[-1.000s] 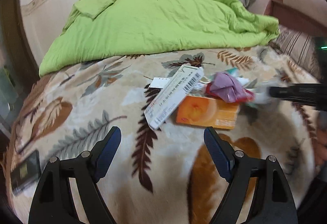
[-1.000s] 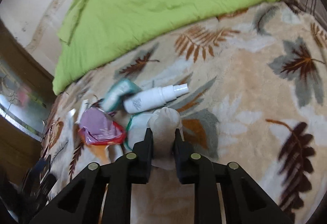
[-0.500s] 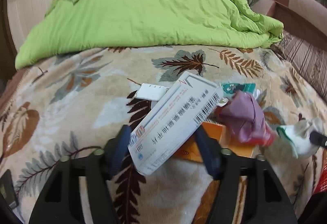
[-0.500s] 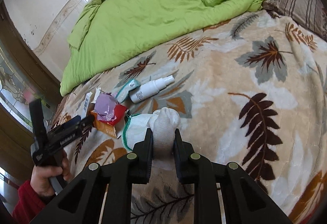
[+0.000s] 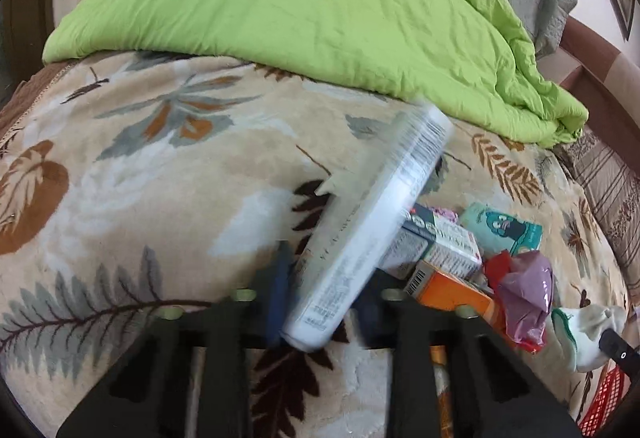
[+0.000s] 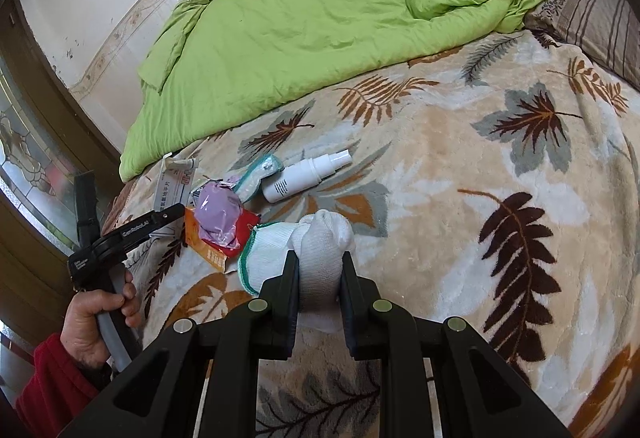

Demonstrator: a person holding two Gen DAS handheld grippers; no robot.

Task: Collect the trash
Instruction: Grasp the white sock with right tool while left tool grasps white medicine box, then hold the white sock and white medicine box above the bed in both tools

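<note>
leaf-patterned blanket (image 6: 460,166) on bed, green duvet (image 6: 320,26) heaped behind. left gripper (image 5: 320,302) clenched on long white box (image 5: 368,234), near its lower end, probably to lift it free of the trash pile (image 5: 472,266); long axis rising forward and to the right, blurred. right gripper (image 6: 318,282) clamped on white sock (image 6: 320,250), just above blanket, toe end pointing away from camera.

Left gripper (image 5: 320,298) clamped on a blurred white box (image 5: 368,234) tilted up-right, orange box (image 5: 452,292), printed carton (image 5: 440,246), teal packet (image 5: 506,228) and purple wrapper (image 5: 526,294) beside it, green duvet (image 5: 320,10) behind, leaf-print blanket (image 5: 140,198) underneath.
</note>
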